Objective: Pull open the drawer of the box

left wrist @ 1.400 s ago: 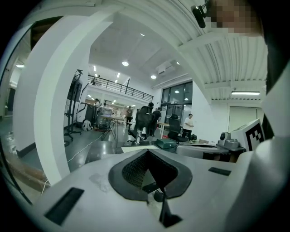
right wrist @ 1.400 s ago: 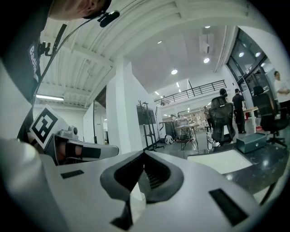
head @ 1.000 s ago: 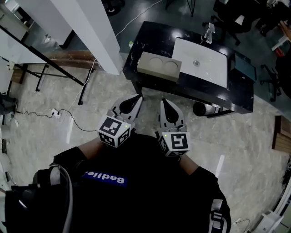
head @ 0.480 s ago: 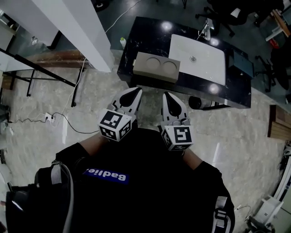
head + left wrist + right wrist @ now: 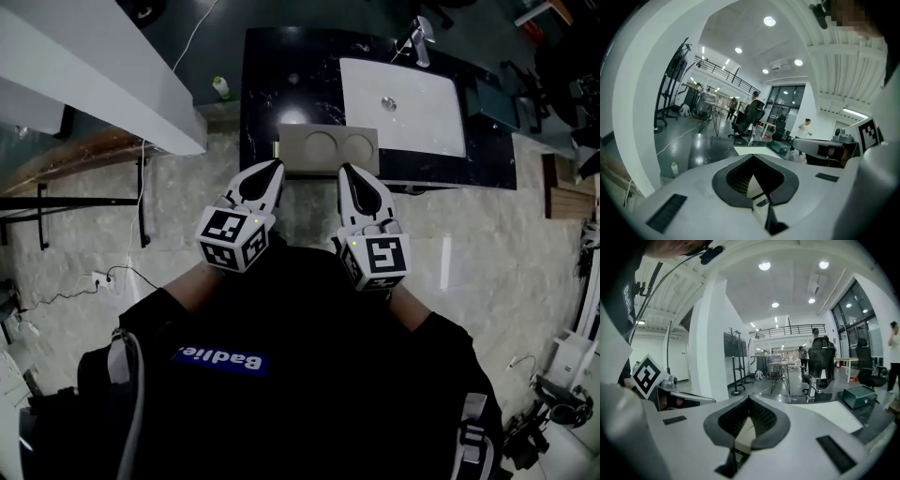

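Standing with jaws together and empty, the left tool [image 5: 270, 172] and right tool [image 5: 349, 175] are brought nearer the box [image 5: 328, 150] than a second ago, so the approach is judged almost done. The box is seen just above both tips, between them, untouched, at the near edge of the dark worktop [image 5: 267, 94].

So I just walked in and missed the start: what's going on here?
A person holds a gripper in each hand, facing a grey box on a black table. The left gripper and right gripper are both shut and empty, tips pointing at the box's near side. The drawer is not yet gripped.
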{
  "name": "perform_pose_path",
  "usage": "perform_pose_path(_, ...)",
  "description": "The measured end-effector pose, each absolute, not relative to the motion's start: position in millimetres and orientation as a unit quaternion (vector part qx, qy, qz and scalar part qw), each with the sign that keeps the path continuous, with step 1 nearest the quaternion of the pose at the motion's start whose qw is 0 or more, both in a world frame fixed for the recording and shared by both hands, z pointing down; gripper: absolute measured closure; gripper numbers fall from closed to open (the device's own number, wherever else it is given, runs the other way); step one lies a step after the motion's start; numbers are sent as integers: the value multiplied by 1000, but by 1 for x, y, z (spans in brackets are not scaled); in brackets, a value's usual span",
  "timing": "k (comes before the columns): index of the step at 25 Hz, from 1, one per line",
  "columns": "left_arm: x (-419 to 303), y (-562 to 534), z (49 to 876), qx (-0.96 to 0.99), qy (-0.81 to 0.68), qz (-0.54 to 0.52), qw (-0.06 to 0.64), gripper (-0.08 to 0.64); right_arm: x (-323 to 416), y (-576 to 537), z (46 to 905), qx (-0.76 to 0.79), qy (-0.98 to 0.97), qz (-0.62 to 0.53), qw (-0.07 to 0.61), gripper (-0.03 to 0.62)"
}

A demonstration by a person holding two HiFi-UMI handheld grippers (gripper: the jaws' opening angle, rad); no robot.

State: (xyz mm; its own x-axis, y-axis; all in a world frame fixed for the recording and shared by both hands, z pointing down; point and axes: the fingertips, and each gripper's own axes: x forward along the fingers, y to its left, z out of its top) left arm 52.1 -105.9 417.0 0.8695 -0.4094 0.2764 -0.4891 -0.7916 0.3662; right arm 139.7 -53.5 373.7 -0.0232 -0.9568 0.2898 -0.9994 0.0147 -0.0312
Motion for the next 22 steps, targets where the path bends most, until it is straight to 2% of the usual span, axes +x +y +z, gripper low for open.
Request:
perform_pose_path(7, 37, -155, 470, 915, -213, 116, 322, 560, 154, -91, 389, 721, -668, 134, 130, 592)
perform_pose_path(15, 52, -177, 497, 892, -231, 140, 364, 560, 211, -114, 411, 733, -645, 142, 162, 592)
perform_pose_path(22, 55, -183, 518, 861, -272, 159, 399, 558, 234, -130, 451, 692, -667, 170, 219, 591)
